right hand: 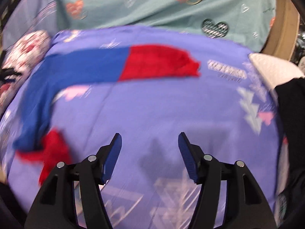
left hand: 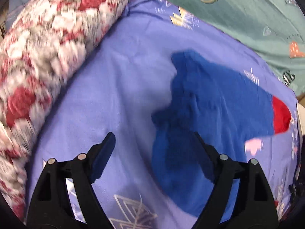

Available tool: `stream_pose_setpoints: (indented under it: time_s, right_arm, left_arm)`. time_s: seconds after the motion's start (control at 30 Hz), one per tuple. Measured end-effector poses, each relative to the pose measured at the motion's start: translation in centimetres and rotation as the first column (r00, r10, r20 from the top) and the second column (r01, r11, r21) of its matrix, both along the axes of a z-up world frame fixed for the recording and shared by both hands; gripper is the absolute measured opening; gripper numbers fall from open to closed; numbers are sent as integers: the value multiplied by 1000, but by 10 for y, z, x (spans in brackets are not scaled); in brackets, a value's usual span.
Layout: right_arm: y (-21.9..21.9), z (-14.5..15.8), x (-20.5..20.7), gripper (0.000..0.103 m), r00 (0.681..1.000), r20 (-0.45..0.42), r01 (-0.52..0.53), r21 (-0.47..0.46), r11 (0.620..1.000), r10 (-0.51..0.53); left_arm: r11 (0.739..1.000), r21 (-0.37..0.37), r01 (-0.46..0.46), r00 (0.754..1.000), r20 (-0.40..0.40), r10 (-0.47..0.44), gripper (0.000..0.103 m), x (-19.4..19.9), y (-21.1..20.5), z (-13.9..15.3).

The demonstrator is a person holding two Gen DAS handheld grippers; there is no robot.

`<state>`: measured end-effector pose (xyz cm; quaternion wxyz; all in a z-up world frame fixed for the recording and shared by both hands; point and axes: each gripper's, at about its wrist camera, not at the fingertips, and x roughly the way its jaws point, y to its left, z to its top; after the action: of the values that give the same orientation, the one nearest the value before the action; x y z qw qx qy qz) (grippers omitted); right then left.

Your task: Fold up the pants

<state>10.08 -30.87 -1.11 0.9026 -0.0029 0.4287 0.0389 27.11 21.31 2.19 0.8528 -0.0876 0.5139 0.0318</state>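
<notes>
The pants are blue with red leg ends. In the left wrist view the blue upper part (left hand: 205,103) lies crumpled on the purple bed sheet (left hand: 118,87), with a red end (left hand: 280,116) at the right. My left gripper (left hand: 152,139) is open and empty, its right finger over the blue cloth. In the right wrist view one leg (right hand: 91,66) stretches across the sheet (right hand: 152,110) to a red end (right hand: 158,63); the other leg bends down to a red end (right hand: 51,152) at lower left. My right gripper (right hand: 149,140) is open and empty above bare sheet.
A red-and-white floral bolster (left hand: 43,57) lies along the left. A teal sheet with heart prints (right hand: 152,5) lies at the back. A white cloth and a dark item (right hand: 282,80) sit at the right edge, beside a wooden bed frame (right hand: 286,28).
</notes>
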Motion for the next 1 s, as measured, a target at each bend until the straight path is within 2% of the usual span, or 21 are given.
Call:
stream_pose_setpoints:
  time_s: [0.13,0.2,0.27,0.37,0.5,0.53,0.6,0.67,0.77,0.8,0.87,0.9,0.93,0.97,1.0]
  right_arm:
    - [43,-20,-45,62,993,-51,-109,20,994,110]
    - [60,-25,-56,62,988,-60,-140,43,989,143]
    - [76,-28,-61,62,985,-58,-160,67,985,164]
    - [85,-33,-51,62,983,-72,-157,173,972,172]
    - [101,-47,-28,61,971,-137,-143,326,934,196]
    - [109,-52,-22,50,966,-155,-144,335,931,205]
    - [127,-58,-16,25,960,-182,-162,266,950,214]
    - [129,-49,-19,21,969,-144,-170,191,967,199]
    - [115,-15,-27,16,993,-24,-115,8,993,115]
    - [103,5,-32,15,996,44,-71,-53,996,73]
    - [83,39,-44,13,984,180,30,-181,983,3]
    - [74,57,-55,13,963,270,106,-286,952,-27]
    - [70,63,-60,12,947,319,160,-370,915,-37]
    - [67,64,-65,12,935,352,206,-452,868,-39]
    - [65,58,-69,12,927,375,252,-557,792,-31]
  left_arm:
    - [999,-37,-1,999,-37,-1,74,-6,-6,-33]
    - [998,-70,1,999,-49,-5,72,-1,-10,-46]
    - [998,-69,5,999,-53,-9,70,4,-18,-56]
    - [997,-72,5,999,-54,-9,68,4,-23,-66]
    - [995,-98,-22,999,-48,17,64,5,-21,-74]
    - [995,-93,-23,999,-39,19,61,4,-22,-74]
    - [995,-96,-14,999,-35,11,45,3,-24,-71]
    - [994,-107,-1,999,-43,-4,18,8,-28,-71]
    - [997,-77,14,999,-33,-17,9,4,-32,-61]
    - [997,-78,16,999,-29,-18,9,3,-33,-57]
    - [994,-104,13,1000,-23,-16,9,-4,-29,-50]
    - [994,-108,14,1000,-26,-16,9,-6,-28,-50]
    - [994,-111,6,999,-31,-9,15,-9,-26,-50]
    - [993,-118,-7,999,-33,3,33,-12,-23,-51]
    - [992,-122,-32,999,-41,27,46,-16,-17,-54]
